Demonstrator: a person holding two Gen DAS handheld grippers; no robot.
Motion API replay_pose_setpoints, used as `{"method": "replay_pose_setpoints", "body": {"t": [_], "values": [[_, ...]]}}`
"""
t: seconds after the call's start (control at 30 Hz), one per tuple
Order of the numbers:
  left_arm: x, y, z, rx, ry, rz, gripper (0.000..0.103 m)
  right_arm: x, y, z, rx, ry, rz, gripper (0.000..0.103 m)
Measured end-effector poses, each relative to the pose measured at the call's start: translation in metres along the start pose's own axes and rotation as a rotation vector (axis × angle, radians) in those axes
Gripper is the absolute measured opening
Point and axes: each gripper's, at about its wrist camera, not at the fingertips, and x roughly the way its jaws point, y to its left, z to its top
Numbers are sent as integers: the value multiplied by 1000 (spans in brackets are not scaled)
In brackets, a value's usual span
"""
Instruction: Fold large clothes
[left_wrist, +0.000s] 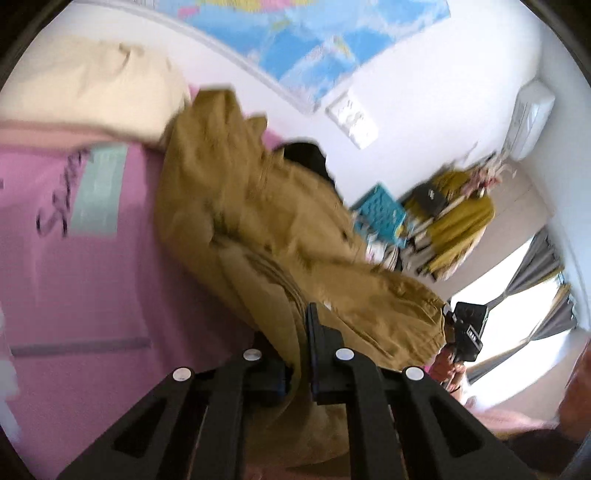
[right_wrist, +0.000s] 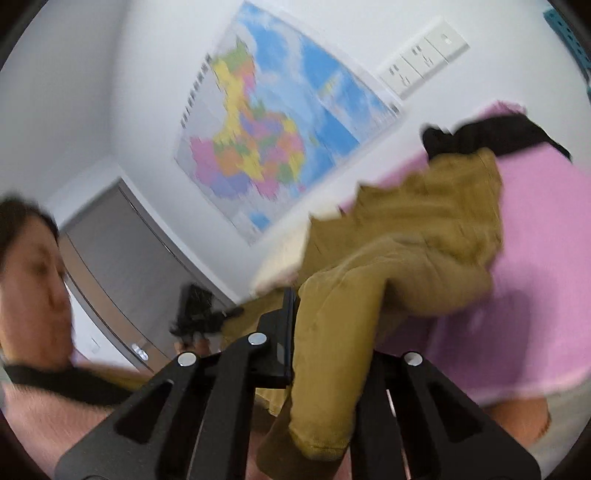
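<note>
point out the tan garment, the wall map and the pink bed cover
tan garment (left_wrist: 258, 221), left wrist view, its creased middle
wall map (right_wrist: 266, 147), right wrist view, its coloured centre
pink bed cover (left_wrist: 92, 280), left wrist view, bare stretch

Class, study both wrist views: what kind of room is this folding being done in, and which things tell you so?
Most likely a bedroom at home. A pink bedsheet with a cream pillow lies under the tan garment, a colourful map hangs on the wall, and a curtained window lights it.

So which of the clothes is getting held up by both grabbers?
The mustard-brown garment: the left gripper and right gripper both pinch it. The black garment lies untouched on the pink bed.
</note>
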Motion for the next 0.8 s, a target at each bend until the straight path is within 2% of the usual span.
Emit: {"method": "replay_pose_setpoints", "body": {"t": [0.2,0.37,0.5,0.57,0.73,0.8], "values": [[-12,-10,62,1,-73,8,10,30,-17,73,28,-77,21,8],[5,-3,115,-34,-55,30,11,59,-47,124,114,-109,11,10],[29,10,157,-74,-33,70,13,85,-75,157,171,-104,-44,11],[44,19,176,-99,-23,115,14,99,-93,170,207,-96,-84,13],[77,46,208,-153,3,195,16,127,-138,190,275,-70,-187,14],[87,56,217,-168,9,216,16,140,-157,195,303,-51,-236,18]]}}
